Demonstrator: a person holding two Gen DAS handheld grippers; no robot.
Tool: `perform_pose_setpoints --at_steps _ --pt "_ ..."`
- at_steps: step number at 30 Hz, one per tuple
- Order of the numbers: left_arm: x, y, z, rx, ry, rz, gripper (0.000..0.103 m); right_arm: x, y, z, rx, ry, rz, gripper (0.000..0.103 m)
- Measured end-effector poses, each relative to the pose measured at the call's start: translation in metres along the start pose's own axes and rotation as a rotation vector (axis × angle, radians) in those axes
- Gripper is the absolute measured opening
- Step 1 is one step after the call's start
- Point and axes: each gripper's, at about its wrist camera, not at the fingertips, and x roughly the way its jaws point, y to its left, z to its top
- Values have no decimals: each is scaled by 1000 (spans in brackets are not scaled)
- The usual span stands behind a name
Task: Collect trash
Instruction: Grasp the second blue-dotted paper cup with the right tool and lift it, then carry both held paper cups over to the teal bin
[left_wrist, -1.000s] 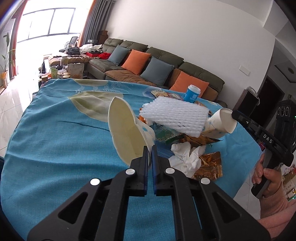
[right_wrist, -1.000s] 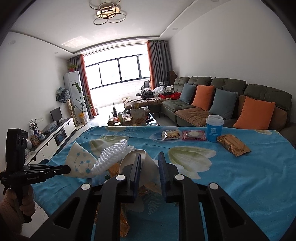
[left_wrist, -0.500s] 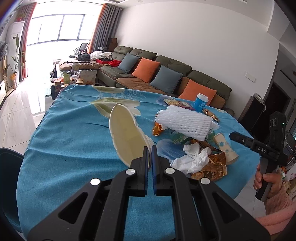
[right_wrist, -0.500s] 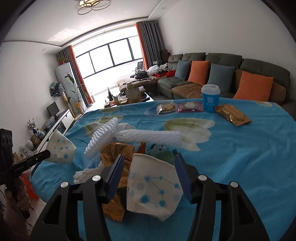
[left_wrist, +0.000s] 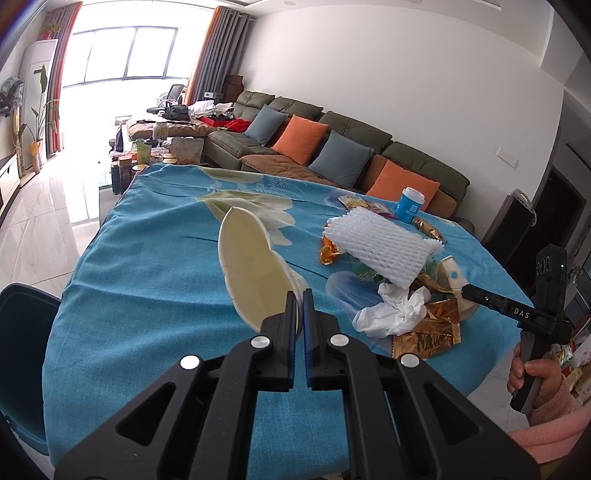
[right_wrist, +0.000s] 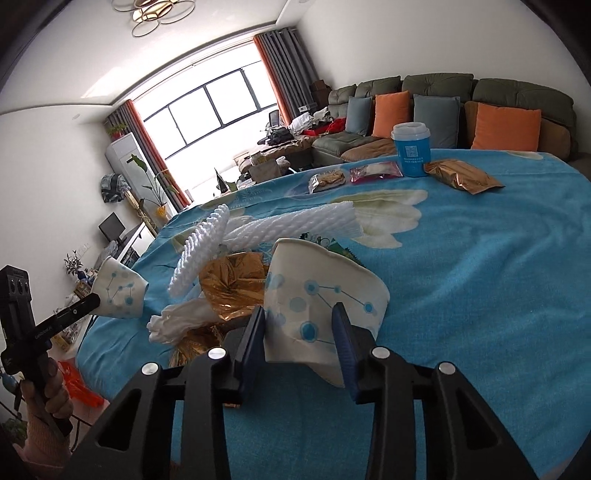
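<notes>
Blue-clothed counter (right_wrist: 480, 280): left tongs (left_wrist: 300, 295) clamp a flattened cup (left_wrist: 251, 266), right tongs (right_wrist: 301, 325) closing around another cup (right_wrist: 321, 295) (squeeze squarely to avoid slipping).

A table covered with a blue flowered cloth (right_wrist: 480, 280) carries everything. At its far edge stand a blue lidded cup (right_wrist: 412, 149) and, beside it, a gold packet (right_wrist: 461, 176), a pink packet (right_wrist: 376, 171) and a biscuit packet (right_wrist: 328, 181), all flat on the cloth. Nearer lies a heap: white foam netting (left_wrist: 384, 247) over gold wrappers (left_wrist: 428, 328), crumpled white tissue (left_wrist: 391, 314) and a squashed paper cup (right_wrist: 325, 295) on its side. The cloth's left half is bare.
</notes>
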Motion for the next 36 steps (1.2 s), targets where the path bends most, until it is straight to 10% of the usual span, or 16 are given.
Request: perform_pose_setpoints --at_steps 4,10,26,36 --pt "-3 0 -2 -2 -8 7 4 -3 -10 0 39 -11 -35 60" --pt "-7 3 -5 -6 -10 15 4 8 -23 -5 117 39 9 70" --pt "-23 10 -6 -9 -34 47 4 -18 -2 10 27 -85 11 68" --pt "-64 36 -5 -49 -94 124 4 1 110 33 -276 -69 250 69"
